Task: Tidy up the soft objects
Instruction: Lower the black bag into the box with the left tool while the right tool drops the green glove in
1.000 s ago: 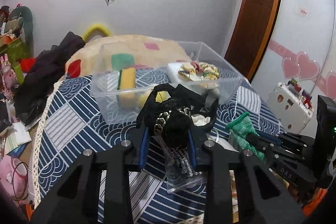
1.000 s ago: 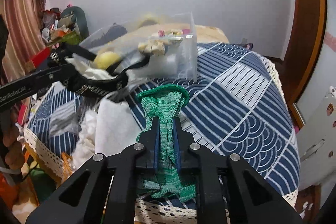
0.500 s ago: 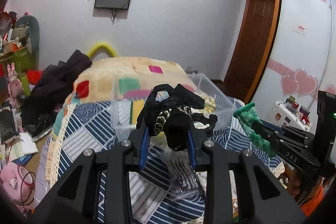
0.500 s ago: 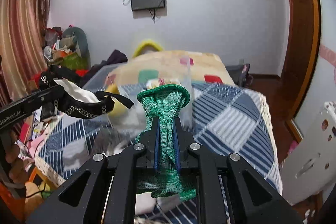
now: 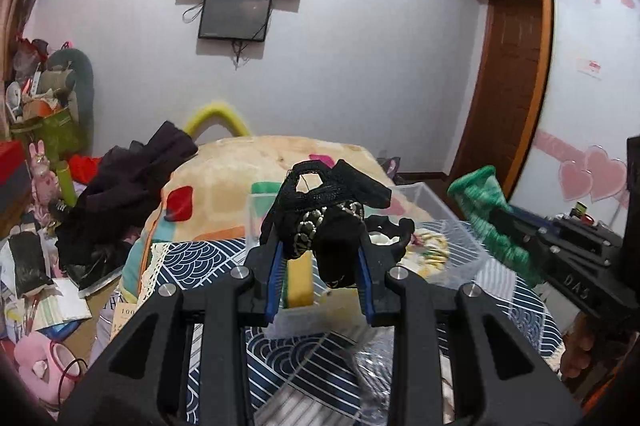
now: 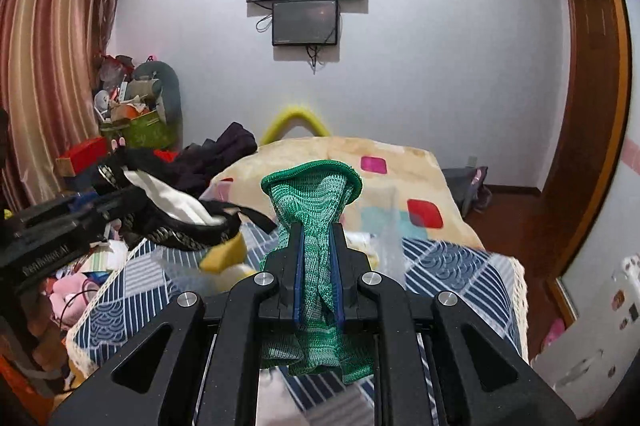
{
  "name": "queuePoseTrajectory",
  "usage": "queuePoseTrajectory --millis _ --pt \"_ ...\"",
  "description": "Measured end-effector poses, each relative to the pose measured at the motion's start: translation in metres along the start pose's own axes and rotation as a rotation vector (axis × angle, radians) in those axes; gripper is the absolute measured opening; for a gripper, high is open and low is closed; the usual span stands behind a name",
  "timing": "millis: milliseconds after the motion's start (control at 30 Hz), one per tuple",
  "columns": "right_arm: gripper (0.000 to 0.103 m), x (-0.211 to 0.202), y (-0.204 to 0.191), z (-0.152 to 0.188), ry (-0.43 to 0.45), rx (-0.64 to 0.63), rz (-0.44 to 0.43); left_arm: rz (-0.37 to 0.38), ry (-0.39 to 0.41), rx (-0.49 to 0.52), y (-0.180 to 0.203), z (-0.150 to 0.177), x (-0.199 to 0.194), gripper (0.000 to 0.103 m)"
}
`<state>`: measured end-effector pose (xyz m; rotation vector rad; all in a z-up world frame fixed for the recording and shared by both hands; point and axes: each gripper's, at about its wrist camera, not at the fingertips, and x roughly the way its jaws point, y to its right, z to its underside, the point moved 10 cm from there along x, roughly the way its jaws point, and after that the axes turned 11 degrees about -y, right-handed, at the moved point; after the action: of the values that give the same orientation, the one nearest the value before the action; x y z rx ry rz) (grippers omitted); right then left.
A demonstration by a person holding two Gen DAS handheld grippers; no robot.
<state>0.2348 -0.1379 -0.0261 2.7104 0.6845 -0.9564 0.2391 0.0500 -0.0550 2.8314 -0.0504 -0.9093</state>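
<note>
at about nine o'clock from the bed, dark clothes (image 5: 132, 182) lie heaped beside the clutter. the left hand-held gripper (image 5: 320, 262) is lifted above the blue patterned bedspread (image 5: 192, 258), its jaws drawn narrow and clamped on a black lacy garment (image 5: 332, 210) with beaded trim, which bunches up over the fingertips. just beyond it, toward twelve o'clock, a clear plastic bin (image 5: 448, 222) sits on the bed with a yellow sponge (image 5: 300, 282) and other soft bits inside. over at three o'clock the right hand-held gripper (image 6: 318, 266) is pinched tight on a green knitted sock (image 6: 316, 202), cuff standing up above the pads, the rest hanging below them.
</note>
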Motion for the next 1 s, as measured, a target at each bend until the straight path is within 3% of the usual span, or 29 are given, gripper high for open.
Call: queuePoseTrajectory --millis 400,667,867,1000 --pt "0.011 0.066 -0.021 0.000 -0.134 -0.084 0.024 0.027 -0.144 -0.029 -0.015 0.019 0.079 0.031" --pt "0.012 0.097 -0.023 0.013 -0.243 -0.120 0.049 -0.005 -0.173 0.029 -0.009 0.028 0.095 0.034" --pt "0.021 0.094 -0.017 0.016 -0.269 -0.122 0.039 -0.007 -0.207 0.024 -0.010 0.035 0.095 0.043" --pt "0.035 0.085 -0.014 0.013 -0.252 -0.092 0.025 0.014 -0.204 0.027 -0.008 0.035 0.086 0.049"
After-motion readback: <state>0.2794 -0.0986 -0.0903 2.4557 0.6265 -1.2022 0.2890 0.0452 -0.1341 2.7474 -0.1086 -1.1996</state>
